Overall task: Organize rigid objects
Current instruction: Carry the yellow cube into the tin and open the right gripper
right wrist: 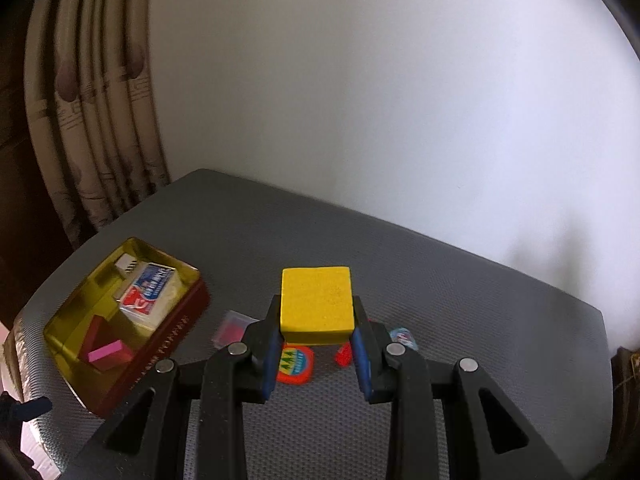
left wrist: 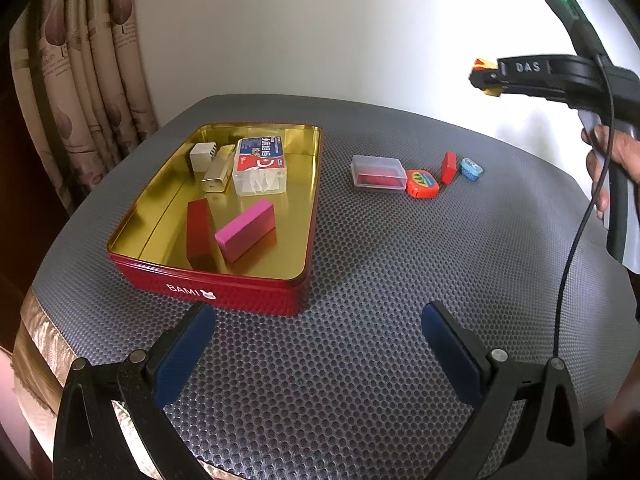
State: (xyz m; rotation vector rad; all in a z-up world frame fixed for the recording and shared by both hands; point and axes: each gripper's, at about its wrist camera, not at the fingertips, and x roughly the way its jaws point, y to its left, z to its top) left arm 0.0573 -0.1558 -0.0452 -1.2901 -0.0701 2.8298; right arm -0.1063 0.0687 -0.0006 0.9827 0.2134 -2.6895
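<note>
Right gripper (right wrist: 317,344): pinches the yellow block (right wrist: 317,304), lifted above the worktop (left wrist: 360,280).
Left gripper (left wrist: 318,344): jaws spread wide, nothing between them, just in front of the red tin (left wrist: 208,280).
Red tin: contains a pink block (left wrist: 246,229), a dark red block (left wrist: 199,236), a labelled box (left wrist: 262,165).
Loose items: clear case (left wrist: 378,173), tape measure (left wrist: 422,184), right of the tin.
</note>
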